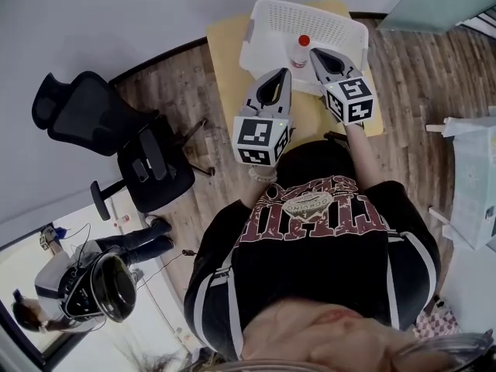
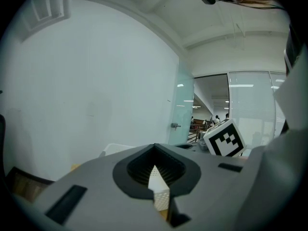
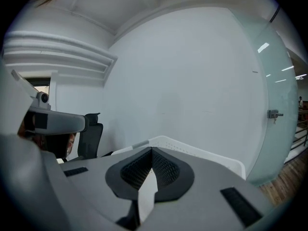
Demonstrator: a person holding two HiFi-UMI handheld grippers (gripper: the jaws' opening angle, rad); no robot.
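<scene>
Both grippers are held up over a small yellow table (image 1: 226, 49). The left gripper (image 1: 280, 74) is shut with nothing between its jaws, its tip near the front edge of a white perforated basket (image 1: 267, 22). My right gripper (image 1: 316, 53) is also shut and empty, its tip over the basket's near side, close to a clear bottle with a red cap (image 1: 302, 51) standing inside. In the left gripper view the shut jaws (image 2: 155, 149) point at a white wall, with the right gripper's marker cube (image 2: 224, 138) beside them. The right gripper view shows the shut jaws (image 3: 151, 150) above the basket rim (image 3: 197, 152).
A black office chair (image 1: 116, 142) stands left of the table on the wood floor. Another person (image 1: 89, 281) sits at the lower left. White furniture (image 1: 473, 177) stands at the right. A glass door (image 2: 185, 105) is beyond the wall's end.
</scene>
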